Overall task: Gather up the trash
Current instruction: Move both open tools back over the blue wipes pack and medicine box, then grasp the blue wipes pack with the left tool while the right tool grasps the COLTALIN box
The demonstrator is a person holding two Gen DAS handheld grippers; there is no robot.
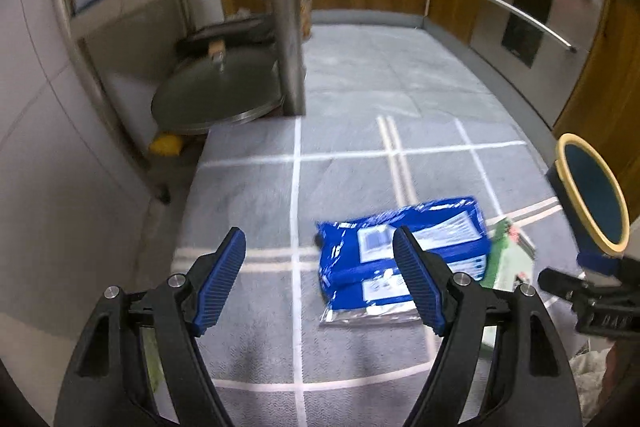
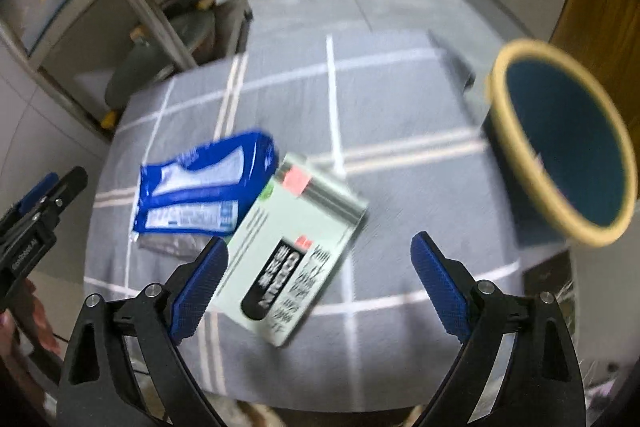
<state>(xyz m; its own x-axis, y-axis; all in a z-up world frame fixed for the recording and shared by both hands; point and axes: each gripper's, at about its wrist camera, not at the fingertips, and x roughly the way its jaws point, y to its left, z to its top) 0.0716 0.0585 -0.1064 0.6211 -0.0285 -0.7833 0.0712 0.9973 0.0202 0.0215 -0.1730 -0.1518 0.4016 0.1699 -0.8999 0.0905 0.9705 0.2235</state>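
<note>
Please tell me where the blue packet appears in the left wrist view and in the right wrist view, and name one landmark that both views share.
Left wrist view: the blue packet lies lower centre, partly behind the right finger of the left tongs.
Right wrist view: middle left, beside the pale green box.
Shared landmark: the yellow-rimmed bin, at the right in both.

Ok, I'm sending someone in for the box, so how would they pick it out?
Find the grey checked cloth with the yellow-rimmed bin at one side. Two pieces of trash lie together there; the box is nearer the bin. It is pale green and flat with black lettering, unlike the blue packet.
</note>
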